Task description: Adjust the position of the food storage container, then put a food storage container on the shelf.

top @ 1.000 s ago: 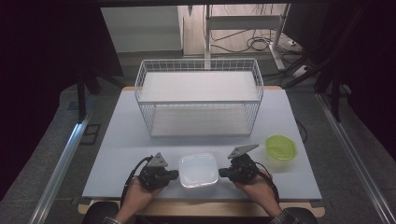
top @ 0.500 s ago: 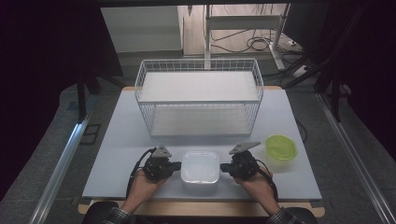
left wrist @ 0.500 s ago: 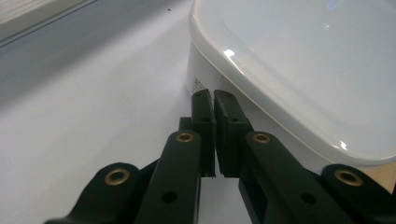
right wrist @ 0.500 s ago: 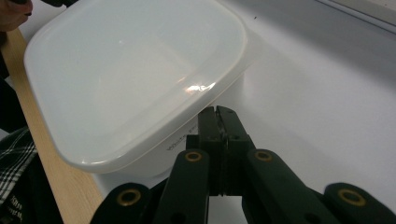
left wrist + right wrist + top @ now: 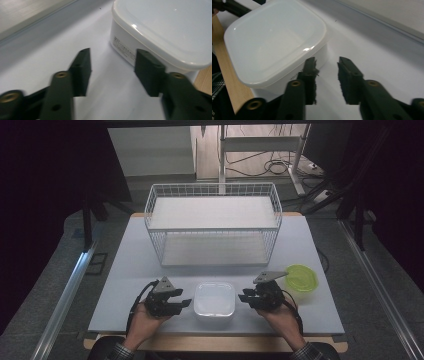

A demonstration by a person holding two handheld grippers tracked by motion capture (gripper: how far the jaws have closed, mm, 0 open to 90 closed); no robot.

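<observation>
A white lidded plastic container (image 5: 214, 300) sits near the table's front edge. My left gripper (image 5: 185, 303) lies just left of it, held by a hand. In the left gripper view the left gripper (image 5: 112, 72) has its jaws apart with bare table between them, and the container (image 5: 170, 30) stands just beyond the right jaw. My right gripper (image 5: 243, 297) lies just right of the container. In the right gripper view the right gripper (image 5: 327, 77) is also parted and empty, with the container (image 5: 274, 40) beside its left jaw. Both pairs of jaws have just been opening.
A white wire basket (image 5: 212, 222) with a shelf stands at the back middle of the table (image 5: 125, 270). A lime-green bowl (image 5: 301, 277) sits right of my right hand. The wooden front edge (image 5: 215, 342) runs close behind the container.
Both grippers' jaws have parted from shut. The hands and the container have stayed where they were.
</observation>
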